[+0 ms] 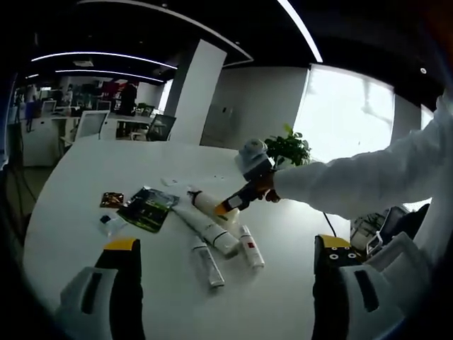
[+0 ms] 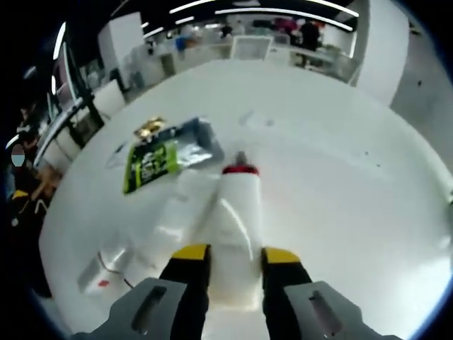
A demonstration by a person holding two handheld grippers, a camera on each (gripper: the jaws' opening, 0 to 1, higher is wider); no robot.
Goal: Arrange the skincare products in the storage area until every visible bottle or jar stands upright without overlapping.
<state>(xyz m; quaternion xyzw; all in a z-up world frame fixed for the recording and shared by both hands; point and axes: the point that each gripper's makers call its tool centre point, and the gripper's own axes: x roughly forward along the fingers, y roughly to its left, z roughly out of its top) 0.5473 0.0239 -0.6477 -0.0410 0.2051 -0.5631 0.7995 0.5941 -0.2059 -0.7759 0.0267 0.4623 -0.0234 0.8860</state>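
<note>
A white bottle point(image 2: 237, 205) with a red collar and dark cap lies on the round white table point(image 2: 340, 142). My right gripper point(image 2: 236, 253) is shut on its base end, one jaw against each side. In the left gripper view the same bottle point(image 1: 204, 202) lies past the right gripper point(image 1: 225, 207), which a white-sleeved arm holds. Beside it lie a long white tube point(image 1: 209, 228), a small tube point(image 1: 210, 263) and a red-labelled tube point(image 1: 251, 247). My left gripper point(image 1: 226, 248) hangs open above the table's near side, holding nothing.
A green sachet point(image 1: 148, 207), a small brown sachet point(image 1: 111, 200) and a small packet point(image 1: 112, 224) lie left of the tubes. A potted plant point(image 1: 287, 149) stands beyond the table's far edge. Office chairs and desks stand in the background.
</note>
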